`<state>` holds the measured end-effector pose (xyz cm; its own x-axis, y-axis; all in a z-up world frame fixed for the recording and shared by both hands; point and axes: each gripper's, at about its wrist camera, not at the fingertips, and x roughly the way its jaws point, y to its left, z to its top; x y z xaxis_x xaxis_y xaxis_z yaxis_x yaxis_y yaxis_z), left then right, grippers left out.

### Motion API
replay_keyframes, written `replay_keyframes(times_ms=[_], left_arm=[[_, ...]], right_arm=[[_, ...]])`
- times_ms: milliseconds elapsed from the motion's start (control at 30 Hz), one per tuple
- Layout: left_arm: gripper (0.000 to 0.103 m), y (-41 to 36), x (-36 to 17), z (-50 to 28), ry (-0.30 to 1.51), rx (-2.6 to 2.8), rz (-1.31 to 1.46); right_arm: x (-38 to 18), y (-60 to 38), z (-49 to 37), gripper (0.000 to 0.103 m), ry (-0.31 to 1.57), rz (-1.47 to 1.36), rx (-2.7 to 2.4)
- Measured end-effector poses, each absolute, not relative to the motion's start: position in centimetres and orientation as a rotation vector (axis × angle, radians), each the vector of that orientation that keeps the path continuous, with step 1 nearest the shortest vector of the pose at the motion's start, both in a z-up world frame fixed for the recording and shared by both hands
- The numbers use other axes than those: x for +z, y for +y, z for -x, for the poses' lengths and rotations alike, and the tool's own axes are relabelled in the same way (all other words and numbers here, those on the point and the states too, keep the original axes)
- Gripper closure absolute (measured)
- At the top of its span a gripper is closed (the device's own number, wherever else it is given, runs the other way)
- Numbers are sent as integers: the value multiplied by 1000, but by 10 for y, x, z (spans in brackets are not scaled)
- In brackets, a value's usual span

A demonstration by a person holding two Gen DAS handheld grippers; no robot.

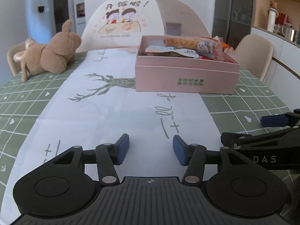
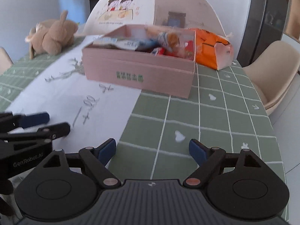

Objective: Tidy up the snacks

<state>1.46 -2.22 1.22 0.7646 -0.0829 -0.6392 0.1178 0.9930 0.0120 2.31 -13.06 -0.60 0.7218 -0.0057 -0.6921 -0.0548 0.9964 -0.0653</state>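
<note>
A pink cardboard box (image 1: 187,78) stands on the table and holds several snack packets (image 1: 189,46). It also shows in the right wrist view (image 2: 138,71), blurred, with packets (image 2: 150,45) inside. An orange snack bag (image 2: 213,50) lies on the table right behind the box. My left gripper (image 1: 151,149) is open and empty, low over the white runner, well short of the box. My right gripper (image 2: 152,151) is open and empty over the green cloth. Each gripper shows at the edge of the other's view.
A brown plush toy (image 1: 50,56) lies at the left. A domed mesh food cover (image 1: 142,22) stands behind the box. Beige chairs (image 2: 273,71) stand around the table, whose right edge (image 2: 279,131) is close. A shelf with bottles (image 1: 271,18) is far right.
</note>
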Motion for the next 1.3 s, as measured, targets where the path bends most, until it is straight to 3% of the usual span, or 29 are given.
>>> replay_keyframes(times_ms=[100, 467, 1300], left_arm=[[46, -26, 9, -9, 660, -80, -44], [45, -27, 9, -9, 656, -74, -55], [45, -27, 9, -9, 657, -75, -47]], right_arm=[[-11, -138, -23, 0, 757, 56, -9], [-20, -148, -22, 0, 669, 33, 10], [-19, -149, -23, 0, 670, 30, 13]])
